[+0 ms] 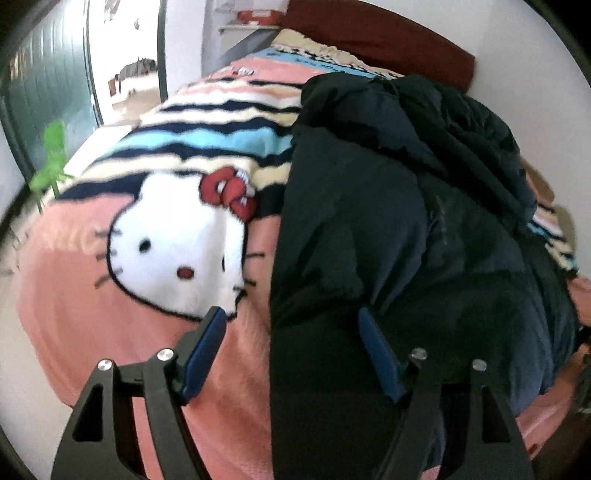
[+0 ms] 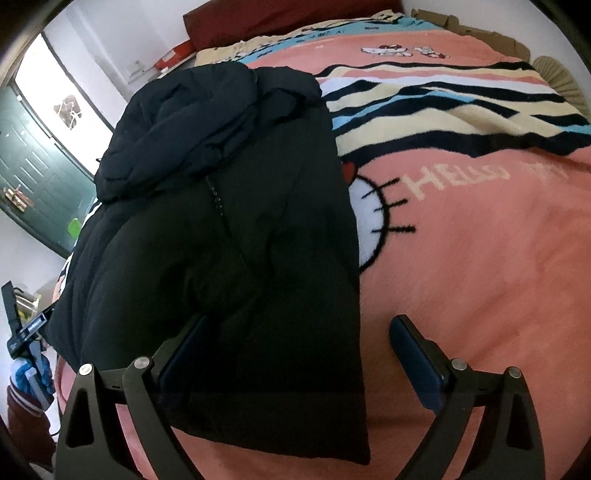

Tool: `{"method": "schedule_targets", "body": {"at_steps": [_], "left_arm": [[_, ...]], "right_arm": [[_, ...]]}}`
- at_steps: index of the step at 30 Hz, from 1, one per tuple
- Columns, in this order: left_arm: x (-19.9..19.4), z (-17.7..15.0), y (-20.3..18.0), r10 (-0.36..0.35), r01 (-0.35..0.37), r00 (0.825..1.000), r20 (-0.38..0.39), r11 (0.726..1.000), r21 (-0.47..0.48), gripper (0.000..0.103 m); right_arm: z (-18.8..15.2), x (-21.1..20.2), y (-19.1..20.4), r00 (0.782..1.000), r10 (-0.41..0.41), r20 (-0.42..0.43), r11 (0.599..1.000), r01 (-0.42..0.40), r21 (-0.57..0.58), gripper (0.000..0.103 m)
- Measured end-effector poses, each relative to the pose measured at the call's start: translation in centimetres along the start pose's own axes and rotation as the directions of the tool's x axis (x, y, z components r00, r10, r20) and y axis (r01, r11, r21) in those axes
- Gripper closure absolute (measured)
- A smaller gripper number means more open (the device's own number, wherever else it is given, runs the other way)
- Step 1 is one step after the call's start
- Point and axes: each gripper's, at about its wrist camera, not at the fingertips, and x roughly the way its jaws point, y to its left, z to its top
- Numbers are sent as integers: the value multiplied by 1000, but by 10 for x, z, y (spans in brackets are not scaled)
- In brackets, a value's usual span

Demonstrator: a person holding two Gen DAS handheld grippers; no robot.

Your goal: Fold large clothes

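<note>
A large black padded jacket (image 1: pixel 388 221) lies on a bed, folded lengthwise into a long strip with its hood bunched at the far end. It also shows in the right wrist view (image 2: pixel 240 221), with its zip running down the middle. My left gripper (image 1: pixel 291 321) is open and empty, hovering over the jacket's left edge near the hem. My right gripper (image 2: pixel 299 328) is open and empty, straddling the jacket's right edge near the hem. The other hand-held gripper (image 2: pixel 26 332) shows at the far left of the right wrist view.
The jacket rests on a pink Hello Kitty blanket (image 1: pixel 166 236) with striped bands (image 2: pixel 443 107) covering the bed. A dark red headboard (image 2: pixel 277 18) stands at the far end. A green door (image 2: pixel 33 177) and a bright window are at the left.
</note>
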Motion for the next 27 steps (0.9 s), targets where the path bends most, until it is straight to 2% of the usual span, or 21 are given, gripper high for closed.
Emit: {"method": "schedule_targets", "body": {"at_steps": [4, 9, 10, 12, 16, 18, 19, 20, 22, 27], "left_arm": [[8, -8, 16, -106, 101, 993, -44, 989, -104, 30], [11, -19, 26, -258, 235, 963, -73, 943, -235, 30], [11, -20, 27, -294, 268, 953, -70, 929, -256, 30], [11, -24, 27, -386, 351, 920, -65, 887, -301, 30], [10, -31, 30, -486, 437, 873, -44, 818, -374, 30], [12, -35, 32, -551, 487, 833, -41, 768, -416, 31], [12, -36, 30, -580, 512, 814, -44, 750, -419, 31], [11, -38, 26, -591, 523, 805, -53, 748, -409, 30], [8, -41, 21, -580, 515, 812, -68, 766, -385, 30], [9, -40, 21, -602, 536, 798, -39, 737, -411, 31]], "right_arm": [[-3, 5, 3, 999, 40, -27, 999, -40, -10, 7], [-6, 11, 5, 994, 97, -53, 995, -97, 0, 7], [-7, 12, 5, 993, 104, -56, 995, -105, 2, 7], [-8, 13, 7, 990, 124, -64, 992, -124, 2, 7], [-8, 15, 11, 982, 173, -75, 985, -174, -2, 7], [-8, 16, 13, 980, 182, -79, 983, -183, -2, 7], [-8, 16, 13, 979, 189, -80, 982, -190, 1, 7], [-8, 16, 12, 977, 196, -81, 981, -196, 2, 7], [-8, 16, 10, 976, 202, -87, 979, -202, 1, 7], [-7, 14, -6, 969, 235, -78, 971, -231, 60, 7]]}}
